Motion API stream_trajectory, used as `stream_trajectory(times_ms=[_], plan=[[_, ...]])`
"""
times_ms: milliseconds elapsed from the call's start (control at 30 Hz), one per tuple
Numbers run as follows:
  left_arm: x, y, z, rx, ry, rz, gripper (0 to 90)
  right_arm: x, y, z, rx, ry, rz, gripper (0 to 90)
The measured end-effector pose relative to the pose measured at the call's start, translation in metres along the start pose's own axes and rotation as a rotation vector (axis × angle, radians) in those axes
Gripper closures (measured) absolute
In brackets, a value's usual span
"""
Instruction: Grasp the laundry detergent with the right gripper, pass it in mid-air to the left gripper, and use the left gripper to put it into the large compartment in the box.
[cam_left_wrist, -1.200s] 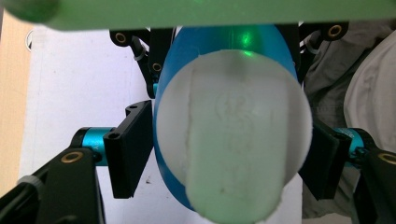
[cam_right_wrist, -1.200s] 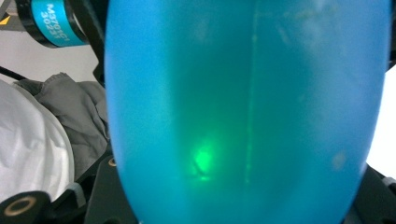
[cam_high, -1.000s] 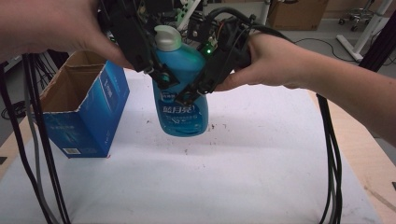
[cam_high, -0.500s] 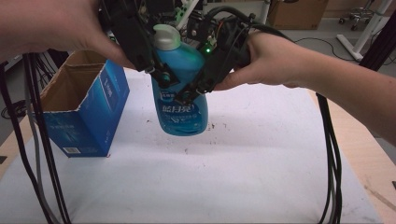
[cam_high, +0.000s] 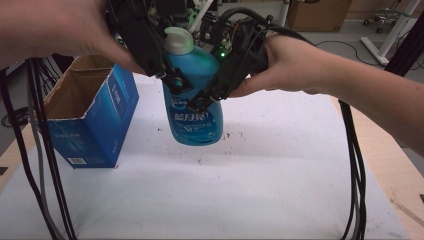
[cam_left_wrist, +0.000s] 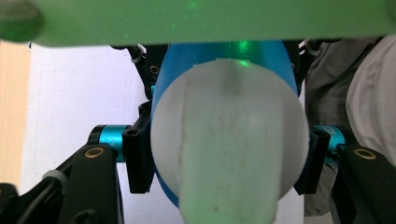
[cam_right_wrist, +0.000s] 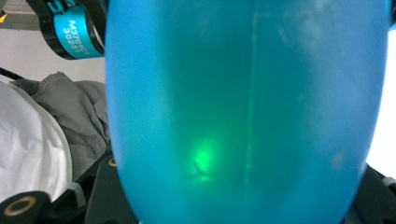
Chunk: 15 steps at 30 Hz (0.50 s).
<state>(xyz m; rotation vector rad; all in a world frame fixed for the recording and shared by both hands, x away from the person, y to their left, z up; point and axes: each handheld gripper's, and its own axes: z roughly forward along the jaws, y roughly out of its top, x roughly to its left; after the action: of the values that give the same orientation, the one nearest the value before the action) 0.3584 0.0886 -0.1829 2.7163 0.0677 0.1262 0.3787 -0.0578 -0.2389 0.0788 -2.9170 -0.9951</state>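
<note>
A blue detergent bottle (cam_high: 196, 119) with a pale cap (cam_high: 177, 40) hangs upright above the white table (cam_high: 280, 180). My left gripper (cam_high: 172, 80) comes down from the upper left and is shut on the bottle's upper body. In the left gripper view the cap (cam_left_wrist: 229, 140) is seen from above, with a black jaw on each side of the bottle (cam_left_wrist: 224, 53). My right gripper (cam_high: 207, 95) reaches in from the right and is shut on the same bottle. In the right gripper view the blue body (cam_right_wrist: 243, 107) sits close up between the jaws.
An open blue cardboard box (cam_high: 85, 120) stands at the table's left, close beside the bottle. Black cables hang down the left (cam_high: 42, 165) and right (cam_high: 355, 165) sides. A person's forearm (cam_high: 360, 90) crosses in from the right.
</note>
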Motion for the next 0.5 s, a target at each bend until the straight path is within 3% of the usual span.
stream_trajectory(times_ms=[333, 433, 500], plan=[[-0.0013, 0.0007, -0.0005, 0.002, 0.010, 0.009, 38.5, 0.0007, 0.0003, 0.0014, 0.000, -0.001, -0.007, 43.2], [-0.0004, -0.0011, -0.0016, 0.008, 0.000, -0.007, 38.5, -0.0018, -0.0009, 0.0020, -0.014, 0.011, 0.000, 23.6], [-0.0002, -0.0036, -0.0040, 0.011, -0.003, -0.020, 38.5, -0.0052, -0.0042, 0.0009, -0.019, 0.011, 0.025, 20.7]])
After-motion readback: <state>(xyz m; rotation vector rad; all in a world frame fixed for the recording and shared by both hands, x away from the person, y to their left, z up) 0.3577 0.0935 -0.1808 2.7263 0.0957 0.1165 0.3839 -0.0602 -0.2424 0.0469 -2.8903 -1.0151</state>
